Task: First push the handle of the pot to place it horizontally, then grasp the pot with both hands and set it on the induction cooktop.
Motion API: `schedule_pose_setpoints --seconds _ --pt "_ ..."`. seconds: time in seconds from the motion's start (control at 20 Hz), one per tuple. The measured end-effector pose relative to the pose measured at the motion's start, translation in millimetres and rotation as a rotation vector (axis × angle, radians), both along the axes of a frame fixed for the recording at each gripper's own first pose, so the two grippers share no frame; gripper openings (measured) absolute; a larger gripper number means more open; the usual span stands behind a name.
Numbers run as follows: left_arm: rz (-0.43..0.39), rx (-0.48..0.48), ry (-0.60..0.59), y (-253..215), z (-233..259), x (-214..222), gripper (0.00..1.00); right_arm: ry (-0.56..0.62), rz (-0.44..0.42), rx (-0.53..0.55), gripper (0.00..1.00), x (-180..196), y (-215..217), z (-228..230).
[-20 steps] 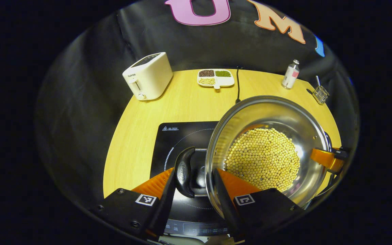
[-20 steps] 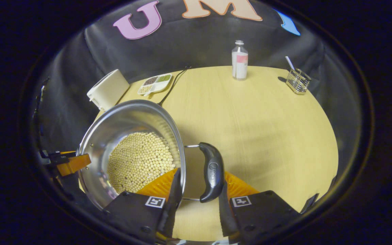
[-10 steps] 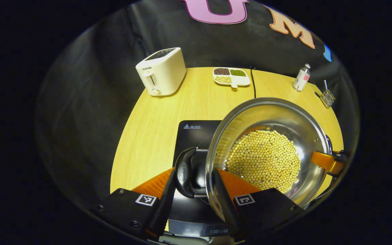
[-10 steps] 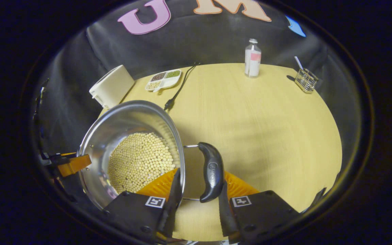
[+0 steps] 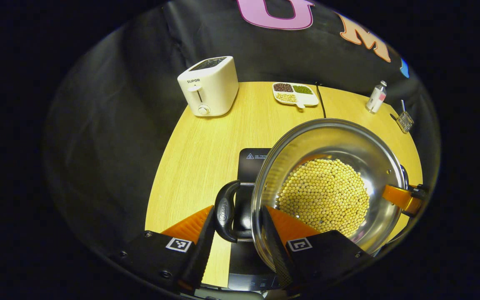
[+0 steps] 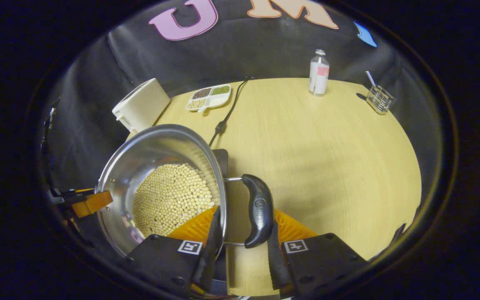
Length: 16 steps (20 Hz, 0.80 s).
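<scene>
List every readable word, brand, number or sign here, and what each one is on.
"SUPOR": on the front of the toaster.
Cooktop: a warning triangle with a line of print, too small to read.
Pot handle: an embossed logo, too blurred to read.
Bottle: a label, too small to read.
Fingers: square coded tags, no words.

left claw [image 5: 235, 233]: black housings, square markers | orange ribbed fingers [image 5: 190, 225] | right claw [image 6: 240, 246]: same

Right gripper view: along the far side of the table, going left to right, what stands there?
Toaster → divided snack tray → bottle → wire basket.
</scene>
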<state>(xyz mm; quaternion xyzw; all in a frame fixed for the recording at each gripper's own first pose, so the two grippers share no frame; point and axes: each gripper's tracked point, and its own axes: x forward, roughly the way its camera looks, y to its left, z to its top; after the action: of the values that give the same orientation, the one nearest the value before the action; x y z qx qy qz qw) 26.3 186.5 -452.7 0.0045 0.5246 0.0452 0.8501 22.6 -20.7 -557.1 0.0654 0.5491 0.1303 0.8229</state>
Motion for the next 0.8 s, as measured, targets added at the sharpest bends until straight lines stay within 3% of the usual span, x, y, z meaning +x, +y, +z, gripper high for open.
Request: schedule_pose_setpoints --seconds 0.05,0.4,0.45,0.5,0.8 --pt "0.001 -0.001 -0.001 2.6 -1.1 -0.9 0.69 -0.002 -0.002 0.001 0.51 -0.3 0.2 -0.3" --pt "-0.012 -0.006 -0.016 8.8 -2.8 2.1 0.69 -0.007 -0.019 0.006 0.51 -2.3 0.9 -1.1" --pt "-0.010 -0.007 -0.017 9.0 -3.8 1.2 0.70 -0.011 -0.019 0.006 0.56 -2.7 1.6 -2.4" --pt "-0.010 -0.008 -0.017 9.7 -3.7 0.9 0.70 -0.012 -0.020 0.006 0.51 -3.0 1.7 -2.7" --pt "-0.009 -0.011 -0.026 11.6 -3.1 -0.3 0.70 -0.016 -0.017 0.012 0.51 -2.8 1.4 -3.9"
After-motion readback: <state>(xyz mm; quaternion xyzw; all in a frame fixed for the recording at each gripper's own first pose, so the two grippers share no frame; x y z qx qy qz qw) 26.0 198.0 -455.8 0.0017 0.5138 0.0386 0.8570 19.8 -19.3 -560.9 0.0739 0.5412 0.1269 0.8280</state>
